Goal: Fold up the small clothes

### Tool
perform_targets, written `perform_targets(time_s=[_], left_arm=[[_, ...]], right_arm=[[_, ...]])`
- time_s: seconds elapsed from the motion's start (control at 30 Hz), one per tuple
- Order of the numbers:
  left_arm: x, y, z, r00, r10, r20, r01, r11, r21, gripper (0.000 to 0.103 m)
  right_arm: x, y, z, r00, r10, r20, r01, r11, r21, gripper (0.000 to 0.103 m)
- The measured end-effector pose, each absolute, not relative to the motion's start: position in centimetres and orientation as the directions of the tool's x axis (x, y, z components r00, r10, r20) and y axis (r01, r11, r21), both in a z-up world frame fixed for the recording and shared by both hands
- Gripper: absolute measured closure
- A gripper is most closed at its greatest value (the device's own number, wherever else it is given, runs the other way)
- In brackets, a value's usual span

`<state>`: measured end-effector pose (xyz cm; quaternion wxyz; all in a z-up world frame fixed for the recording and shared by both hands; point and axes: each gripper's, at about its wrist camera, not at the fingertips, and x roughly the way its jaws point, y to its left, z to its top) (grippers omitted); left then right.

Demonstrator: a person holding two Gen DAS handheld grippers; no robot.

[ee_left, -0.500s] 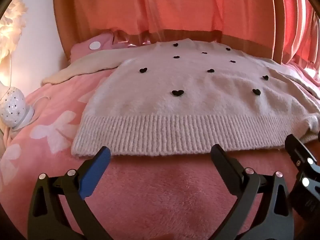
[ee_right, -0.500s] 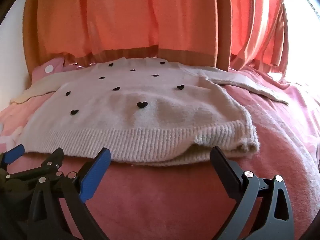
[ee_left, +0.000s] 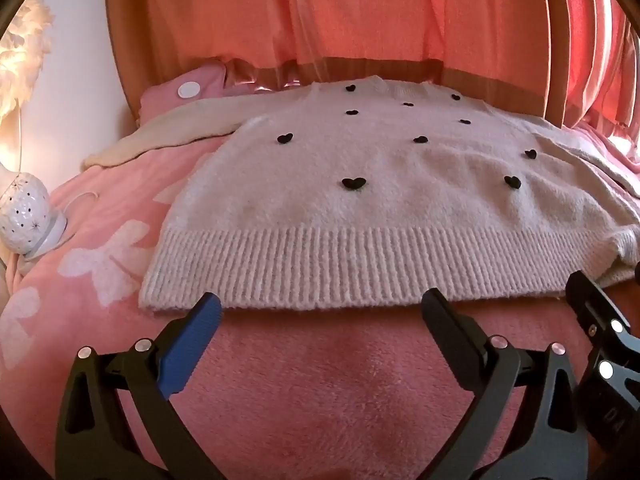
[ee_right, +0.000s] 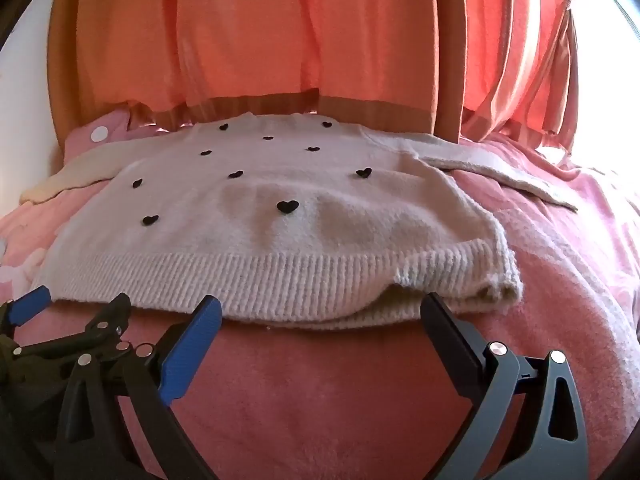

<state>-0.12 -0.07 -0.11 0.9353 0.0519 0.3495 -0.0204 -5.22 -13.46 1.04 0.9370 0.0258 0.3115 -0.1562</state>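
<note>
Lying flat across a pink bed [ee_left: 304,384], the small cream sweater [ee_left: 384,196] is spread front-up, its black hearts scattered over the chest and its ribbed hem [ee_left: 320,264] nearest the tongs. Its right sleeve [ee_right: 500,172] trails off toward the bright window side, where glare washes out the far end; the left sleeve [ee_left: 160,136] stretches toward a pink pillow [ee_left: 180,92], which the sweater partly covers. At the hem's right corner [ee_right: 460,276] the knit is bunched and lifted, and what lies under that fold cannot be made out. Orange curtains [ee_right: 280,40] hang behind the bed, their tops cut off by the lens edge. A white perforated lamp [ee_left: 24,216] sits at the left edge, only partly in view.

The left tongs [ee_left: 320,312] point downward at a slant, tips just short of the hem, spread fully wide with nothing between them but pink blanket. Whether the tips touch the knit is hard to tell. The right tongs [ee_right: 320,316] sit just beside them at a like slant, equally wide and holding nothing, the black fingertip [ee_right: 436,312] close under the bunched corner. Each camera catches a slice of the neighbouring tool at its frame edge. The hands holding them are out of sight.
</note>
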Motion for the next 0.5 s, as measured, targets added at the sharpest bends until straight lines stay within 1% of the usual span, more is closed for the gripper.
perform_targets(time_s=[0.23, 0.5], left_arm=[[0.17, 0.12, -0.14, 0.753, 0.000, -0.658, 0.075, 0.993, 0.086, 0.005], [0.06, 0.10, -0.40, 0.752, 0.007, -0.659, 0.071, 0.993, 0.092, 0.005]], right_arm=[[-5.41, -14.01, 0.60, 0.751, -0.247, -0.613, 0.306, 0.952, -0.009, 0.005], [-5.19, -13.93, 0.39, 0.747, -0.252, -0.616, 0.310, 0.951, -0.014, 0.005]])
